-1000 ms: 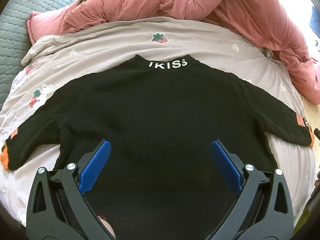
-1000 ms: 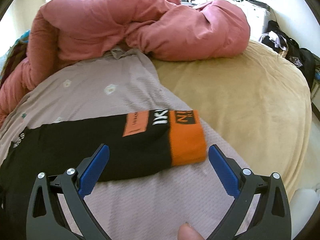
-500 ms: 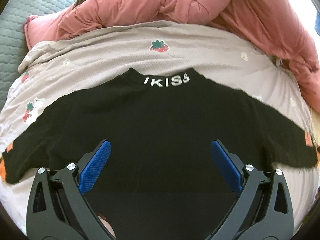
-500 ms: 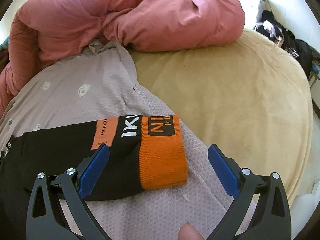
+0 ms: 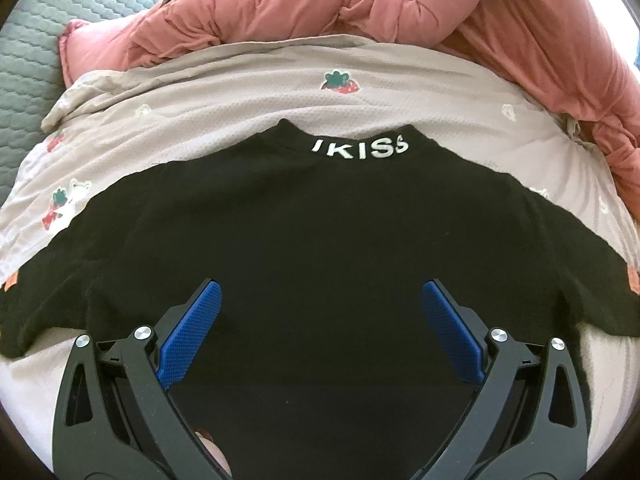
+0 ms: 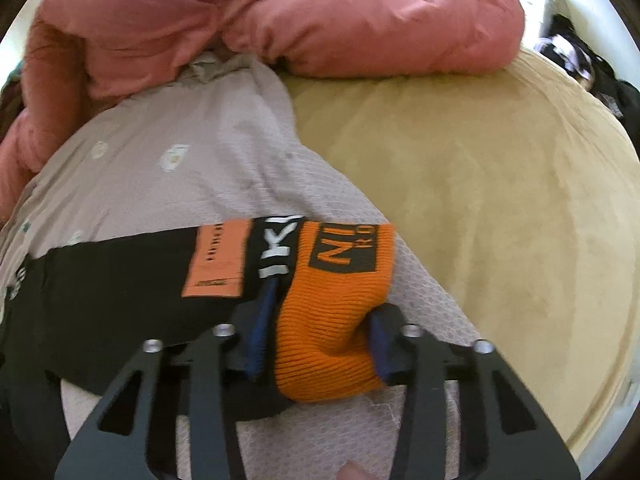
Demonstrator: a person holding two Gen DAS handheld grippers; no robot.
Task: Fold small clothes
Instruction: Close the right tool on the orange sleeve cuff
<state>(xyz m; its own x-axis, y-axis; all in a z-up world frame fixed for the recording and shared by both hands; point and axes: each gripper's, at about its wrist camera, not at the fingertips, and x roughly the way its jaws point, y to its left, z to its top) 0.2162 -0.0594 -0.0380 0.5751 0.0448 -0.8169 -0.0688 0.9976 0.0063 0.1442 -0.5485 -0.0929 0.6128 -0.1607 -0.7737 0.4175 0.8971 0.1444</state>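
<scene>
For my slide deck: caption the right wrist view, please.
Right gripper, jaws just closed, pinches the black sweater's orange cuff.

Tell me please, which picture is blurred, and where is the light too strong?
Right wrist view: motion blur smears the orange cuff and the right gripper, whose jaws have just been closing on that cuff; the top corners are washed out. Left wrist view: sharp, but the black sweater loses detail; fisheye bends the edges.

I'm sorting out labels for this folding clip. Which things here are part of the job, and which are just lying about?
Part of the job:
- black sweater
- its orange cuff, pinched by the right gripper, which has just been closing
- left gripper, open above the sweater

Lying about:
- pink duvet
- strawberry-print sheet
- tan blanket
</scene>
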